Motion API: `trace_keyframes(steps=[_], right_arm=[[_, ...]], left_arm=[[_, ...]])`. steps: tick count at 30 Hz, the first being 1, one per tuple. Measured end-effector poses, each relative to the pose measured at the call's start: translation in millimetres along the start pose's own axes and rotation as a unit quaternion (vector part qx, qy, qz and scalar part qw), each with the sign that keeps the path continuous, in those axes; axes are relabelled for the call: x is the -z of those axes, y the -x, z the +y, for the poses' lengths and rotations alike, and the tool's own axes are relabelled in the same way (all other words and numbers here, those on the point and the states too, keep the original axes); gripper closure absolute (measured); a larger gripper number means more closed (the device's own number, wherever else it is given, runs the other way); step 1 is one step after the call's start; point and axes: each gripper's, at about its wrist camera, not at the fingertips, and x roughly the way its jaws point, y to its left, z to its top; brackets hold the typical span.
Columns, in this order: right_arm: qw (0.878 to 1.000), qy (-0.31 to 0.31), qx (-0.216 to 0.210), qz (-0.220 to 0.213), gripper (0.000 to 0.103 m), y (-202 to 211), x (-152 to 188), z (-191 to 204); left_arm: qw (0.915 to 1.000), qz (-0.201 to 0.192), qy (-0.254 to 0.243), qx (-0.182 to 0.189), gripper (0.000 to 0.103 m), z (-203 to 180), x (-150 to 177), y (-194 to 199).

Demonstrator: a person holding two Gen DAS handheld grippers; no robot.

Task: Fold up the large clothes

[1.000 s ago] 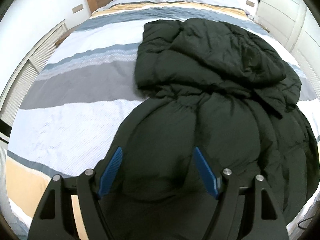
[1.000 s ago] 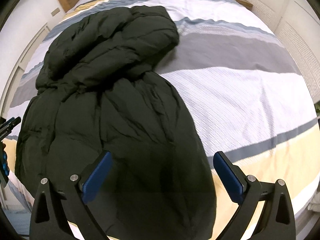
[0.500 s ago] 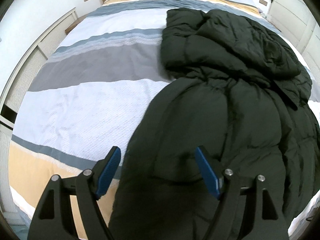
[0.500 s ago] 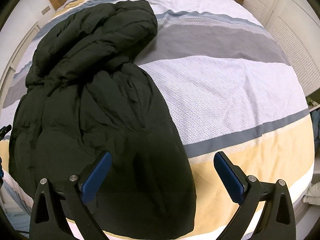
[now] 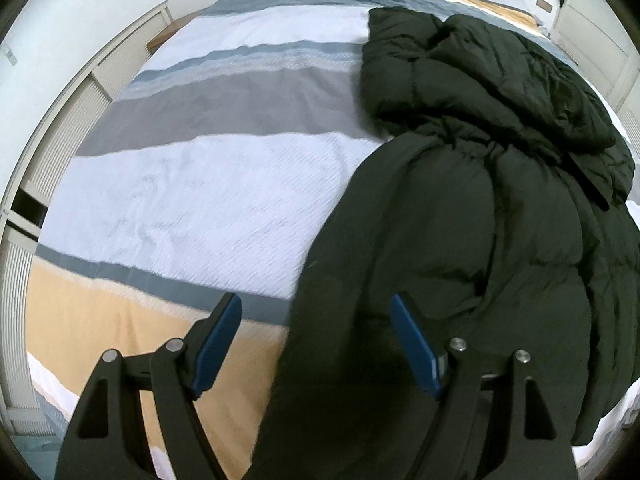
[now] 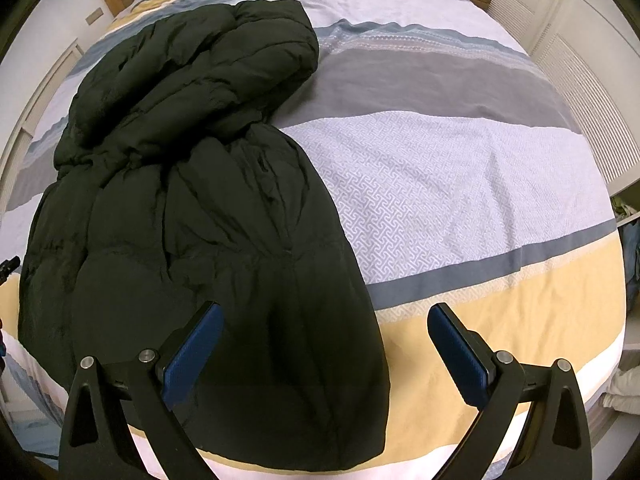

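Left claw (image 5: 316, 320) now over coat (image 5: 460, 220) edge

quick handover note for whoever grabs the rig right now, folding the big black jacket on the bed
Left tool: open, holding nothing, over the near left edge of the black puffer jacket.
Right tool: open, holding nothing, over the jacket's near right edge.
Jacket: lies lengthwise on the striped bed cover, hem toward the rig, its far end bunched and doubled over.
Done: jacket is laid on the bed; how far the fold has got cannot be told.
Left: probably grip the near corners, bring the hem up over the body, then flatten the bundle.
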Motion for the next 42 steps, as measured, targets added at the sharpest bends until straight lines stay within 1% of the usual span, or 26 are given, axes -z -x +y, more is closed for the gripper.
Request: trace_keyframes(steps=[8,10,14,17,20,21,23,29,31,39,42], right_arm=[[1.000,-0.012,0.006,0.005,0.002,3,8,-11],[1.000,-0.016,0.007,0.007,0.002,3,10,-15],[1.000,-0.022,0.009,0.009,0.002,4,13,-21],[1.000,-0.026,0.008,0.011,0.002,4,15,-25],[0.999,-0.028,0.005,0.014,0.001,3,18,-26],[0.999,-0.028,0.004,0.016,0.001,3,19,-25],[0.999,-0.028,0.000,0.019,0.001,2,20,-25],[0.999,-0.024,-0.016,0.032,0.001,-7,27,-19],[0.999,-0.024,-0.022,0.037,0.001,-11,29,-16],[0.997,-0.020,-0.050,0.063,0.001,-35,40,-9],[0.996,-0.019,-0.056,0.071,0.001,-47,44,-9]], left_arm=[[0.9990,0.024,0.039,-0.005,0.026,41,16,-3],[0.9983,0.027,0.051,-0.003,0.023,51,17,-2],[0.9965,0.035,0.072,0.024,0.022,67,20,-1],[0.9944,0.047,0.077,0.055,0.022,69,22,-4],[0.9904,0.062,0.085,0.090,0.022,67,28,-9],[0.9895,0.065,0.085,0.096,0.022,65,30,-10],[0.9865,0.078,0.087,0.115,0.022,62,36,-14],[0.9740,0.109,0.099,0.172,0.022,57,51,-32],[0.9712,0.119,0.101,0.180,0.022,56,52,-40],[0.9682,0.137,0.082,0.192,0.022,50,54,-60],[0.9655,0.144,0.084,0.200,0.022,47,54,-68]])
